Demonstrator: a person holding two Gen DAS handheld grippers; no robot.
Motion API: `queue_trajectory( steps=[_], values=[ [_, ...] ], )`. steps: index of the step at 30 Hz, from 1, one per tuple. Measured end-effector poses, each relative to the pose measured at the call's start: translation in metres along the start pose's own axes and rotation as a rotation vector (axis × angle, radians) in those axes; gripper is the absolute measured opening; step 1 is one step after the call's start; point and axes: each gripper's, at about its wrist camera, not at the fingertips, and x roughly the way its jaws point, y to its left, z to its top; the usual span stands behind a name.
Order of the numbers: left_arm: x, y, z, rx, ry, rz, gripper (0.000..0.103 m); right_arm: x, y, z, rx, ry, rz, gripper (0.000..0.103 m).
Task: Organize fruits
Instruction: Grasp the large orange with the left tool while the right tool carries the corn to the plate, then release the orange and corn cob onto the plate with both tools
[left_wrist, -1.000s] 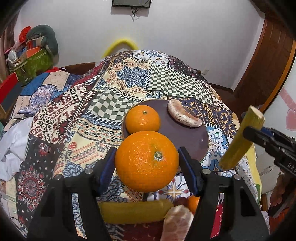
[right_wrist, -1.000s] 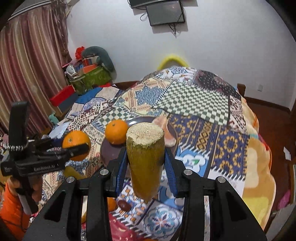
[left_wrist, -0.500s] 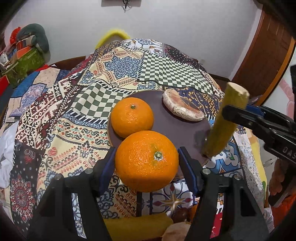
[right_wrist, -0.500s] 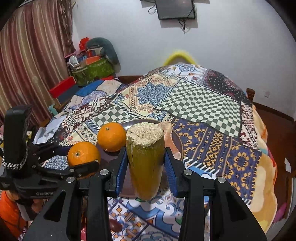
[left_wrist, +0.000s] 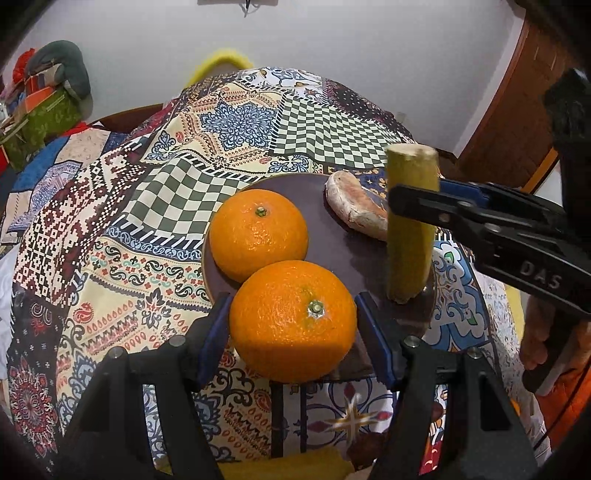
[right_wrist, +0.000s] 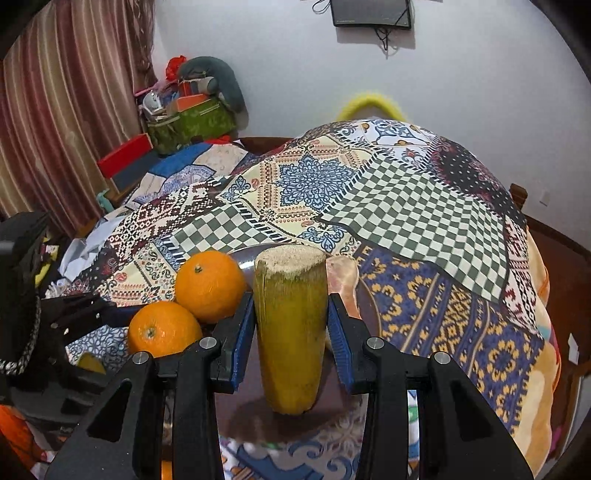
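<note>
A: Two hand-held grippers were loaded. Left hand-held gripper (left_wrist: 293, 314) was clamped on an orange (left_wrist: 293, 320), at the near rim of the dark plate (left_wrist: 343, 254). Right hand-held gripper (right_wrist: 291, 332) was clamped on a yellow-green stalk piece (right_wrist: 291, 328), held upright, lower end at or just above the plate's near-right part. Can't tell if it touched.

B: Anything already on the plate?

A: Second orange (left_wrist: 258, 233) and a peeled pale fruit (left_wrist: 360, 210) at the far side. Plate sat on the patchwork cloth (left_wrist: 236, 122).

B: How would you have placed them?

A: My judgement: lower the held orange until it bore on the plate just beside the second orange, then part the jaws slowly; round fruit near a rim could roll off. Stalk was tall and narrow, likely to topple if left standing, so tip it flat in the bare patch before letting go. Keep the two grippers apart; they were close over the plate.
</note>
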Motion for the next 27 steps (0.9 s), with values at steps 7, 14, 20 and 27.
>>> queue_trajectory(
  steps=[7, 14, 20, 27],
  values=[
    [0.003, 0.001, 0.002, -0.006, 0.000, -0.010, 0.066, 0.023, -0.002, 0.009, 0.003, 0.040, 0.008, 0.035],
    [-0.006, 0.000, 0.006, -0.001, -0.039, 0.006, 0.066, 0.032, -0.003, 0.006, 0.017, 0.080, 0.017, 0.036],
    [-0.020, -0.001, 0.007, -0.013, -0.056, 0.014, 0.068, 0.012, -0.002, 0.007, 0.024, 0.045, 0.017, 0.036],
    [-0.058, -0.008, 0.000, -0.012, -0.100, 0.030, 0.068, -0.027, 0.005, 0.003, 0.043, -0.007, 0.016, 0.036]
  ],
)
